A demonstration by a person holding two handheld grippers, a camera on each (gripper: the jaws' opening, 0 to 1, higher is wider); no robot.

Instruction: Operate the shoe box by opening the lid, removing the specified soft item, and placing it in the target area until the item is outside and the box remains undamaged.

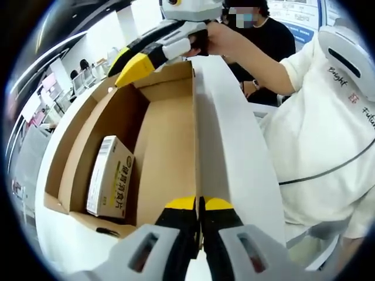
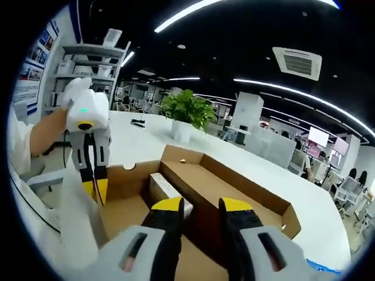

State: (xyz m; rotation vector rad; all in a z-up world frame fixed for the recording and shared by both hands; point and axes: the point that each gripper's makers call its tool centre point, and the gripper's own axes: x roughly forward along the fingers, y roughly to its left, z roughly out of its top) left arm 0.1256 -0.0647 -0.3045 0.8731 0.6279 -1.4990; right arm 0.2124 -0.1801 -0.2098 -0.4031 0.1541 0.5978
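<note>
The shoe box (image 1: 167, 152) stands open, brown cardboard inside, and its white lid (image 1: 234, 158) is raised upright along one long side. My left gripper (image 1: 200, 206) is shut on the lid's edge. A small printed carton (image 1: 110, 177) leans against the inner wall of the box. My right gripper (image 1: 120, 73) hovers over the box's far corner. In the right gripper view that gripper (image 2: 202, 208) is open with nothing between its jaws, above the box (image 2: 234, 187) and the carton (image 2: 164, 188). The left gripper (image 2: 94, 188) pinches the lid (image 2: 76, 225) at the left.
The box rests on a long white table (image 2: 269, 158). A potted green plant (image 2: 187, 110) stands on it beyond the box. A person in a white top (image 1: 319, 146) stands close beside the lid. Office desks and shelves lie further off.
</note>
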